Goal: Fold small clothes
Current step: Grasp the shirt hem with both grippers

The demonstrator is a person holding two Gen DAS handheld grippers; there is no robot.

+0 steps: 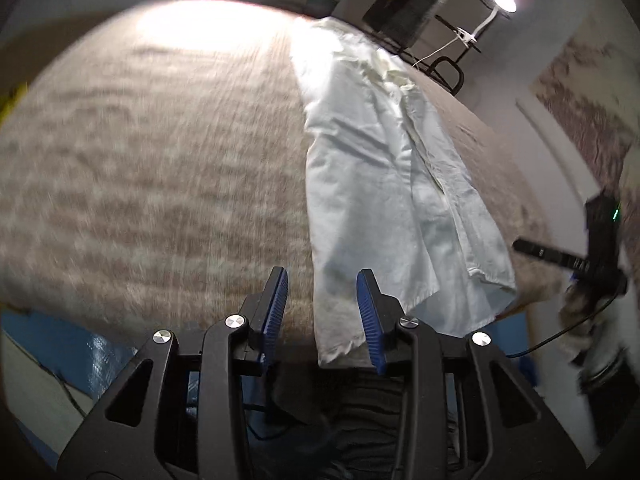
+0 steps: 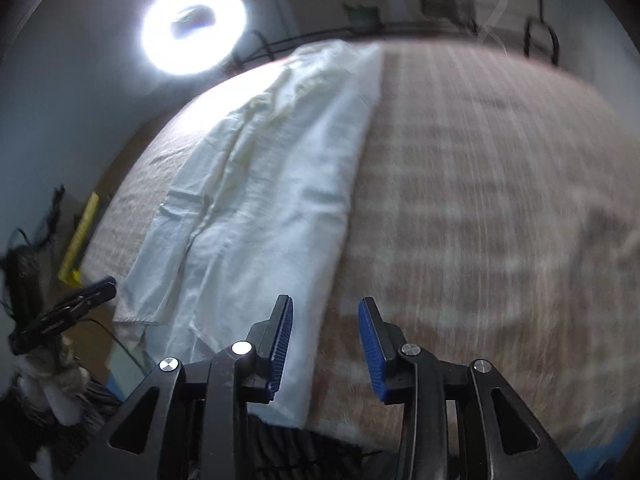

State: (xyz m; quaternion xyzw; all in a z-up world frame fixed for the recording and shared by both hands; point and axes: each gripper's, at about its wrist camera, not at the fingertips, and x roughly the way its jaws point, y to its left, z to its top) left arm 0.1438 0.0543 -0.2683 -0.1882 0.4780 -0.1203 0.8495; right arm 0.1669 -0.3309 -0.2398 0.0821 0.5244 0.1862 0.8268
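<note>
Left wrist view shows your left gripper [image 1: 322, 312] with fingers apart over the long white crumpled cotton garment [image 1: 384, 184]; right gripper [image 2: 325, 344] likewise spread, empty; soft, light cloth, so pinch the near hem corners.

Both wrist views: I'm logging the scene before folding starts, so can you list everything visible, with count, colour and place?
white garment: one, white, lying lengthwise on the table, near end hanging over the near edge
table cover: one, beige-brown check, covering the table under the garment
ring light: one, bright white, beyond the far edge of the table
clip lamp: one, white, behind the table's far corner
yellow strip: one, yellow, beside the table edge in the right wrist view
blue sheet: one, blue, below the table's near edge
left tool: one, black with blue pads, open, over the garment's near end
right tool: one, black with blue pads, open, beside the garment's near edge
</note>
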